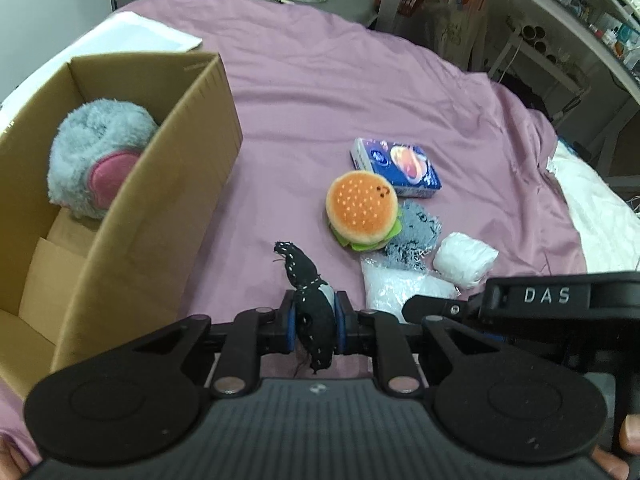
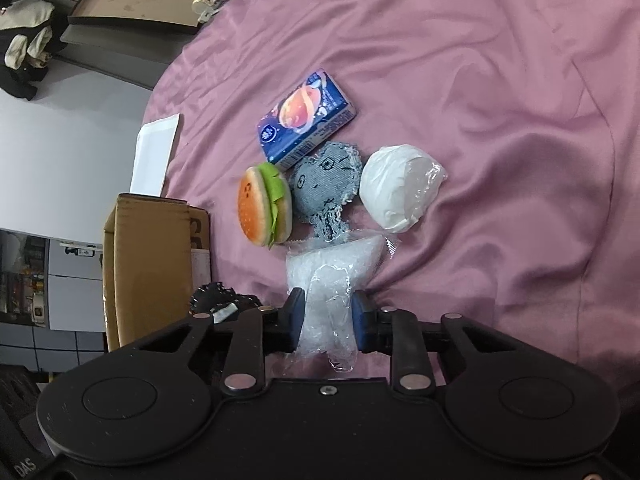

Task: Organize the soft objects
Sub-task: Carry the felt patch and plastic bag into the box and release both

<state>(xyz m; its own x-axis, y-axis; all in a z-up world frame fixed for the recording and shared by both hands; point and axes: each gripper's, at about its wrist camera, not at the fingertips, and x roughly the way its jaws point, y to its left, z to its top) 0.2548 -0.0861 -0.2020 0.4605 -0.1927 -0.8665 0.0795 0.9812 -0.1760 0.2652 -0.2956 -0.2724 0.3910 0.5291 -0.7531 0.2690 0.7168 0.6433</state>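
Nearest in: left tongs [image 1: 315, 326] pinched tight on a small black stitched toy [image 1: 310, 300], lifted a little off the purple bedspread [image 1: 340, 92]. Right tongs [image 2: 327, 316] closed around a crinkly clear plastic bag [image 2: 332, 276], blue pads pressing its sides, the far end apparently resting on the cover. Mid-task by the look of it: two soft things in hand, both bound for the cardboard box [image 1: 168, 184] just to the left. Already inside, a fluffy grey plush [image 1: 94, 156] with a pink patch, hogging the far end. Next, probably: swing left, clear the tall near wall, drop into the bare near end. Watch the bag, slippery, apt to slide. Further out, waiting in a touching cluster: burger toy [image 1: 362, 208], grey knitted doll [image 2: 326, 184], white wrapped bundle [image 1: 464, 258], blue tissue pack [image 1: 400, 168]. Beyond, cluttered shelves and a desk, nothing blocking the route.
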